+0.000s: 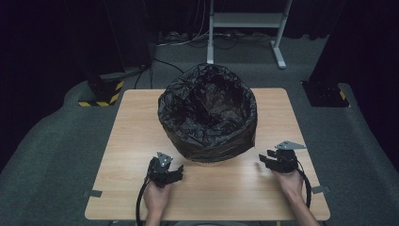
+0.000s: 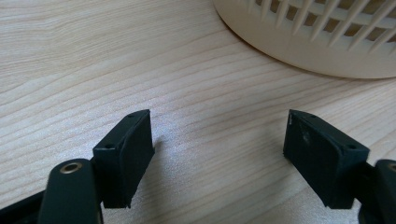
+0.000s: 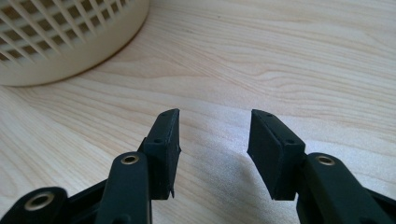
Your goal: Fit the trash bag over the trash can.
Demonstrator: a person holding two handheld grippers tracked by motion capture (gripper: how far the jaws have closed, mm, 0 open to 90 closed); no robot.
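Note:
A black bin bag point(image 1: 207, 113) lines a cream lattice basket point(image 2: 327, 42) that stands in the middle of the wooden table point(image 1: 136, 122). My left gripper point(image 1: 175, 173) rests low over the table at the basket's near left, jaws wide apart with nothing between them point(image 2: 217, 154). At the basket's near right my right gripper point(image 1: 264, 159) is held close above the wood, its jaws partly apart and empty point(image 3: 215, 144). The basket's base point(image 3: 60, 42) shows at the upper left of the right gripper view.
A white metal stand point(image 1: 244, 28) is on the floor behind the table. Dark posts with yellow-black striped feet point(image 1: 101, 96) flank the table's far corners. Cables lie on the grey floor at the back.

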